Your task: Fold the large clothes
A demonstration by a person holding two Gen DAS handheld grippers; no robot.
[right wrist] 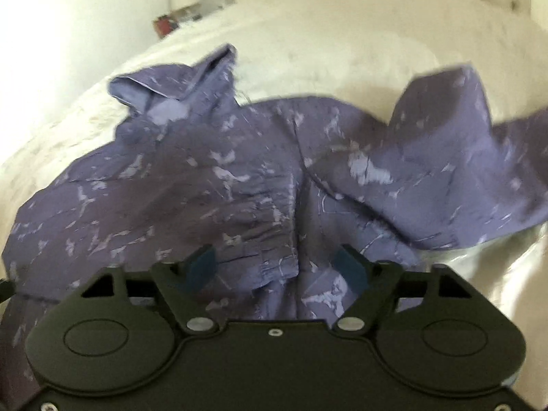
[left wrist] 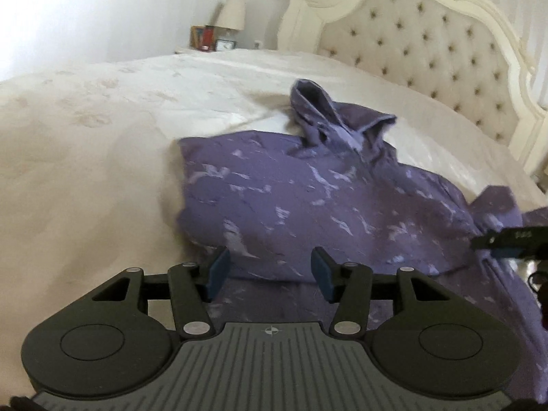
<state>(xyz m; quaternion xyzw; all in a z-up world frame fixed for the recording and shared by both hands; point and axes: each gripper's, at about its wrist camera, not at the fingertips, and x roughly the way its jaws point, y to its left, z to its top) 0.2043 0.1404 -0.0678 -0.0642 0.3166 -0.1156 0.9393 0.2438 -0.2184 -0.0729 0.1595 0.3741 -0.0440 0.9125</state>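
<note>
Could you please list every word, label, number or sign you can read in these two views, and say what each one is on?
No text can be read with confidence.
Other tongs' black body: pale marks, too small and blurred to read.
Left tongs' grey base: a small crosshair sign, no letters.
Items on the nightstand: too small to read.
Purple hoodie: pale splashes, a pattern and not lettering.
Right wrist view: blurred, nothing legible.

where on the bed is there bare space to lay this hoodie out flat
Bare bedspread lies left of the purple hoodie, running to the nightstand, and between its hood and the headboard. Crowded at the right, where a sleeve lies bunched.
</note>
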